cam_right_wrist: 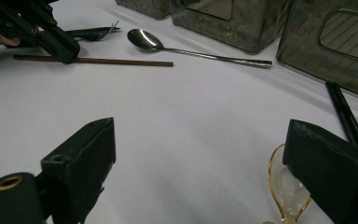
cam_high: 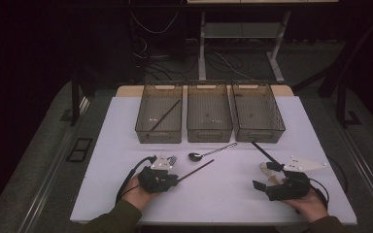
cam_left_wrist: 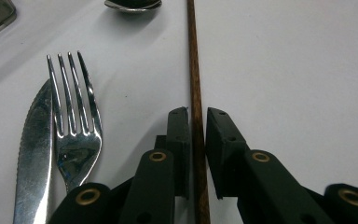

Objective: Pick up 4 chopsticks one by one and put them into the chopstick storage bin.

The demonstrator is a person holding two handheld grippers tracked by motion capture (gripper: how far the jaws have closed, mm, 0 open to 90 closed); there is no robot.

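From the high view, the left tongs (cam_high: pixel 176 180) are gripping a brown chopstick (cam_high: pixel 196 170) lying on the white tabletop (cam_high: pixel 223 194); one chopstick is already sitting in the left bin (cam_high: pixel 159 112).

In the left gripper view, the jaws are pinching it beside a fork (cam_left_wrist: pixel 77 135) and knife (cam_left_wrist: pixel 33 154), not lifted yet.

In the right gripper view, the right tongs (cam_right_wrist: pixel 200 172) are gaping, holding nothing; a spoon (cam_right_wrist: pixel 191 49) is awaiting sorting.

Brown chopstick (cam_left_wrist: pixel 196 93); silver fork (cam_left_wrist: pixel 74 121) and knife (cam_left_wrist: pixel 33 154); white table (cam_high: pixel 223 189); black fingers (cam_left_wrist: pixel 179 135).
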